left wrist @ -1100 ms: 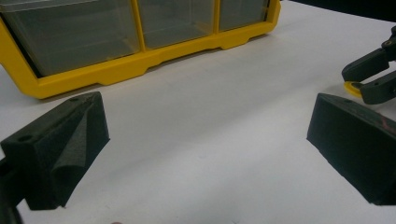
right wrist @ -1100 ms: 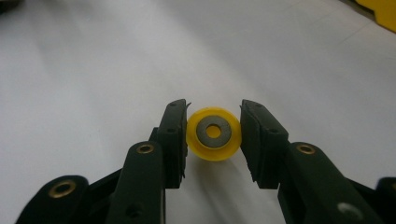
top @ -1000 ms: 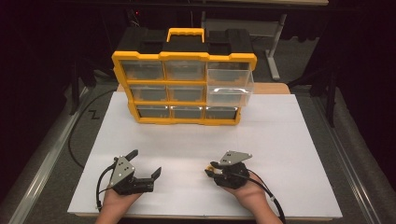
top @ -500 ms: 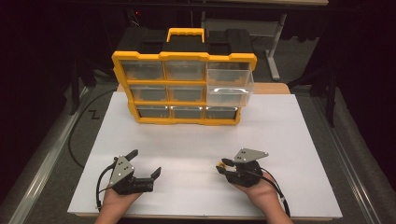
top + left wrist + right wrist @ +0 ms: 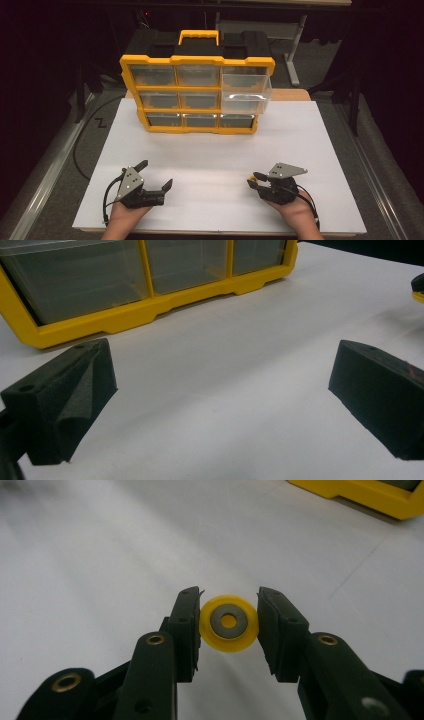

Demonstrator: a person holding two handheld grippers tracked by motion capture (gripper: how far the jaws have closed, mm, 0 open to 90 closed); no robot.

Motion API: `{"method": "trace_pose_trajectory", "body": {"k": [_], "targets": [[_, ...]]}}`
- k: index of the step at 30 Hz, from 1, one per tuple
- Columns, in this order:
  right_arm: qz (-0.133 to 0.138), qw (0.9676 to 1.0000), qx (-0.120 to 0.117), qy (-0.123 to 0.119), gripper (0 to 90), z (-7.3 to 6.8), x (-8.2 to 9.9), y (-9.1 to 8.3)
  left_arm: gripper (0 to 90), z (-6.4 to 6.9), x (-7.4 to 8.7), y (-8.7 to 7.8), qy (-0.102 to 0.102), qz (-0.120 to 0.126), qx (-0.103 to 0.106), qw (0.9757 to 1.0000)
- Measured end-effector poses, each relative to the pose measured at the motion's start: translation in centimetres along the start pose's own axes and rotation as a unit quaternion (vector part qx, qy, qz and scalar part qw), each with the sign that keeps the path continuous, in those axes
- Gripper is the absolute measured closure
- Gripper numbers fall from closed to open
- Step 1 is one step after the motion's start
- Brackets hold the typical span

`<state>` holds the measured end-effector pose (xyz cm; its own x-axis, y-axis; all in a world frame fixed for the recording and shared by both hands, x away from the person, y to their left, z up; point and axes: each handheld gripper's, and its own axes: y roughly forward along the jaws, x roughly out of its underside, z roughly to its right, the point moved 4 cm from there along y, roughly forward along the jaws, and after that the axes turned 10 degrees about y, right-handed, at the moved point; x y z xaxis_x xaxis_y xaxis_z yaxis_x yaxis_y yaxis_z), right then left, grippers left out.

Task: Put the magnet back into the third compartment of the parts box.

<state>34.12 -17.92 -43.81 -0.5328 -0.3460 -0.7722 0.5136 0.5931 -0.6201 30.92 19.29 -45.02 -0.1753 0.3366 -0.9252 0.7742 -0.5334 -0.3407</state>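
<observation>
White sheeting covers the counter point(image 5: 280, 145), with dark floor and furniture around it. At the far side of the counter stands a yellow-framed drawer organizer point(image 5: 196, 95), upright, its clear drawers facing the person; the upper right drawer point(image 5: 246, 92) is pulled forward and stands out from the frame, while the others sit flush. The right tool point(image 5: 256, 182), well in front of the organizer and toward its right end, is closed on a small yellow wheel point(image 5: 229, 623) with a grey hub; the two pads press its rim from either side, and the wheel hangs clear above the white sheet. Judged from this, the pick-up is done and the carry to the open drawer and the release into it remain. The right hand point(image 5: 295, 210) holds its tool low and roughly level, the jaws pointing left across the counter. The left tool point(image 5: 157, 176) lies in front of the organizer's left end, jaws wide apart and empty, aimed toward the organizer's lower drawers, its hand point(image 5: 125, 215) low near the counter's front edge.
</observation>
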Motion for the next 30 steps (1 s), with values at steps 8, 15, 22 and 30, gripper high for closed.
{"method": "trace_pose_trajectory", "body": {"k": [8, 15, 22, 30], "targets": [[0.014, 0.9996, 0.017, 0.020, 65.2, 1.7, 0.2, -1.3, 0.1, 0.0, 0.0, 0.0, 0.000, 0.001, 0.001, 1.0000], [0.025, 0.9979, 0.030, 0.051, 65.2, 3.5, 1.0, -2.5, 0.1, 0.0, 0.0, 0.1, 0.002, -0.001, 0.003, 1.0000], [0.022, 0.9980, 0.031, 0.050, 65.2, 3.4, 1.0, -2.1, 0.1, 0.1, -0.1, 0.1, 0.002, -0.001, 0.003, 1.0000], [0.020, 0.9980, 0.028, 0.053, 65.1, 3.2, 1.0, -1.9, 0.1, 0.1, -0.1, 0.1, 0.000, -0.002, 0.005, 1.0000]]}}
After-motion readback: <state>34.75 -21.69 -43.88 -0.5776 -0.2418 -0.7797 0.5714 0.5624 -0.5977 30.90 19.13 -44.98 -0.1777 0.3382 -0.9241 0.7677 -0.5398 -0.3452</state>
